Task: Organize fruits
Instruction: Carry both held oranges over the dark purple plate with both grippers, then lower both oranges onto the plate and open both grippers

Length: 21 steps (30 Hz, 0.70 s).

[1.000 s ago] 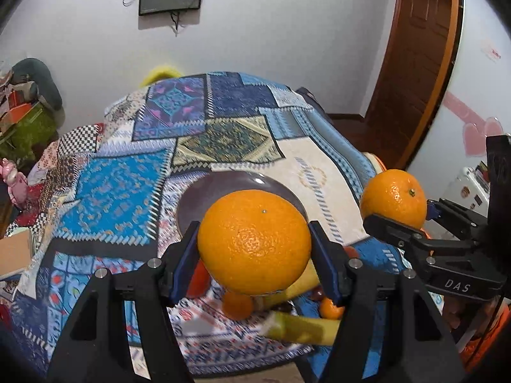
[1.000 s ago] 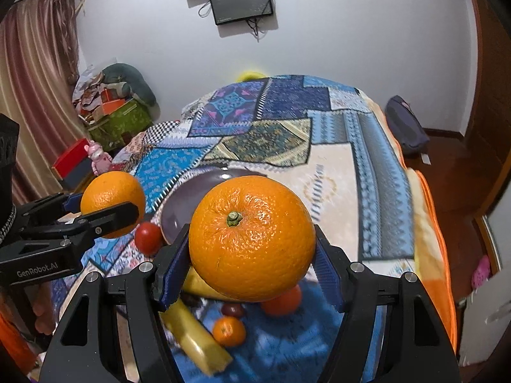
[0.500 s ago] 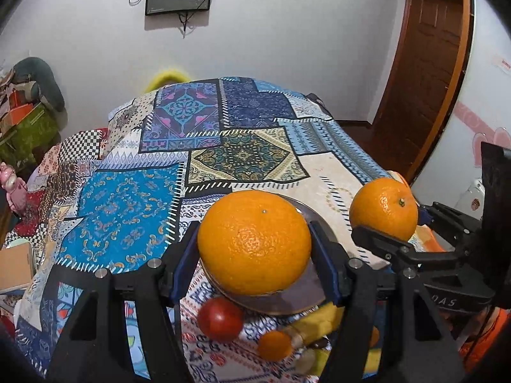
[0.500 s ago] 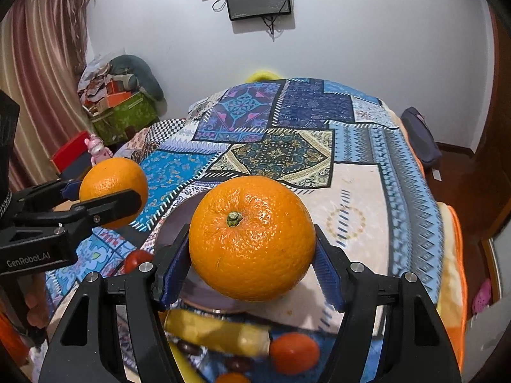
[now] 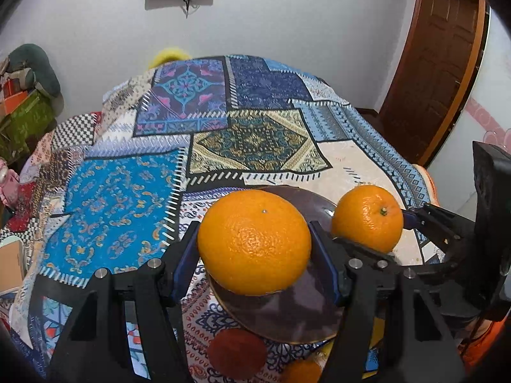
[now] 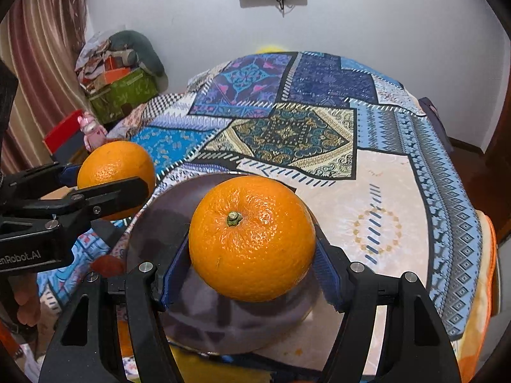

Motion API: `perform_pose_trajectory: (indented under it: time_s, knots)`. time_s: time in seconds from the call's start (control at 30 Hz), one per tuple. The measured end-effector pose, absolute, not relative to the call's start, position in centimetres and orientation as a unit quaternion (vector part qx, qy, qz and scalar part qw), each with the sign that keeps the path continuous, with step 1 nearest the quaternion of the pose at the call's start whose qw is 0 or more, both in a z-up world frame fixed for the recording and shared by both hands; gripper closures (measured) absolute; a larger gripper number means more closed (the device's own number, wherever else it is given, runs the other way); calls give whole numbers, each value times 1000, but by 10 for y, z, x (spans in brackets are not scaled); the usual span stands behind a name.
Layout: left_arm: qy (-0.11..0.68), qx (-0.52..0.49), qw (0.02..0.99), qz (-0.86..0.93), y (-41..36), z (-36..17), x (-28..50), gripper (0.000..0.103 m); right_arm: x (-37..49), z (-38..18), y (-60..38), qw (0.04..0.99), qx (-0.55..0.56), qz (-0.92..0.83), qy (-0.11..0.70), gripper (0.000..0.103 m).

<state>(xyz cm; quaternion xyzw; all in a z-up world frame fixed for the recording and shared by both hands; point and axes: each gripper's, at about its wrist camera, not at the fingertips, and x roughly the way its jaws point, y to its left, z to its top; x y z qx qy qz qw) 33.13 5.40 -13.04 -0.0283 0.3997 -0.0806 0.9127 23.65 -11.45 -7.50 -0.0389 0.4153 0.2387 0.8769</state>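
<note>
My left gripper [image 5: 254,249] is shut on a large orange [image 5: 254,242] and holds it above the near-left rim of a dark purple plate [image 5: 297,316]. My right gripper [image 6: 252,252] is shut on a second orange [image 6: 252,242], stem up, above the middle of the plate [image 6: 159,223]. Each gripper shows in the other's view: the right one with its orange [image 5: 367,218] at the right, the left one with its orange [image 6: 116,178] at the left. A red tomato [image 5: 236,352] and a small tangerine [image 5: 301,370] lie in front of the plate.
The plate sits on a patchwork quilt [image 5: 127,191] that covers a bed. A yellow banana [image 6: 217,370] lies at the plate's near edge. Boxes and clutter [image 6: 121,89] stand at the far left by a curtain. A wooden door [image 5: 440,63] is at the right.
Both grippers have moved forward over the plate with their oranges. The loose fruit has slid down and partly out of both views.
</note>
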Motion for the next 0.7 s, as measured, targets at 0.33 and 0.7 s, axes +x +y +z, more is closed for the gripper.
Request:
perform_pose_trajectory:
  time_s: [0.33,0.7]
  knots:
    - [426,-10,901,-81,40,-151,347,38,245,-90,-110,861,-53,245,442,37]
    - [461,-12,883,-89,32,-170,360,38,250,-100,-103,851,-65,252,456,37]
